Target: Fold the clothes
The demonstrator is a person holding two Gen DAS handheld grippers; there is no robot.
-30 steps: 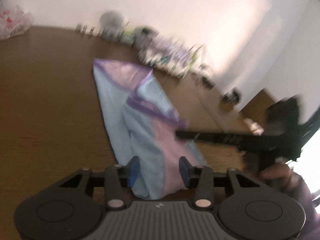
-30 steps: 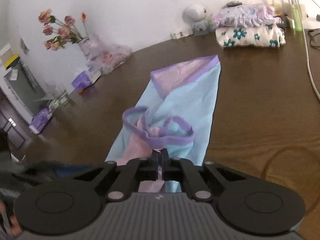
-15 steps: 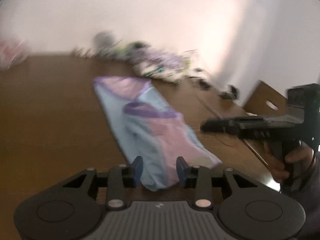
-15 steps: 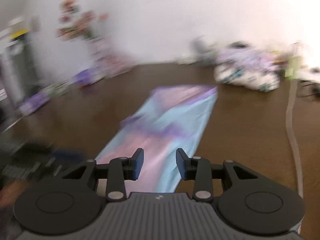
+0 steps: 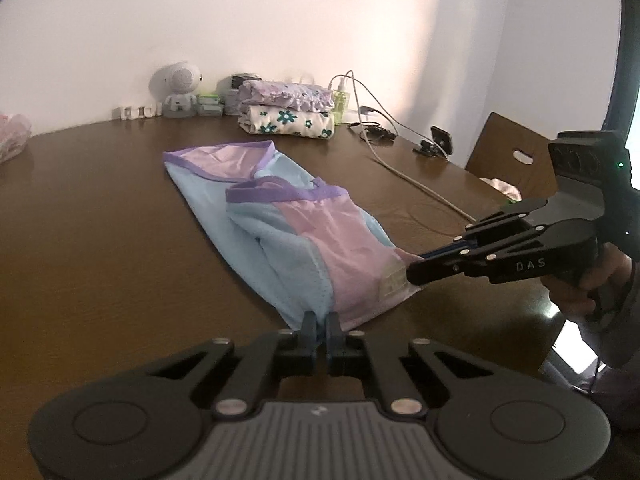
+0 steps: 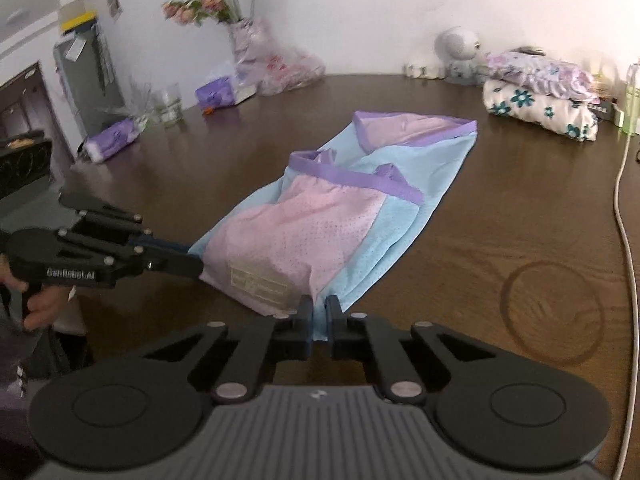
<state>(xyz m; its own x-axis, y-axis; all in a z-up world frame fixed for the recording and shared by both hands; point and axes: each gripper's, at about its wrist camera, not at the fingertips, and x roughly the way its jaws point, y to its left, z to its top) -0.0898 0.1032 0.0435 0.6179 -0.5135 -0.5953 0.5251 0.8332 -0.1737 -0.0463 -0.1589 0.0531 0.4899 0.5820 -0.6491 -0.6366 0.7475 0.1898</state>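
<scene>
Already lengthwise-folded blue-pink garment [image 5: 304, 236] on desk [image 5: 100, 248]; my left fingers [image 5: 320, 326] and right fingers [image 6: 318, 312] pinch near-end corners; crosswise fold remains.

A broad dark brown wooden table [image 5: 80, 240] stretches ahead of the tools to a plain white wall [image 5: 240, 20], warm light washing its right part. Beyond the right tool stands a brown wooden chair back with a slot [image 5: 516, 160]; far left of it, a grey cabinet [image 6: 86, 76]
</scene>
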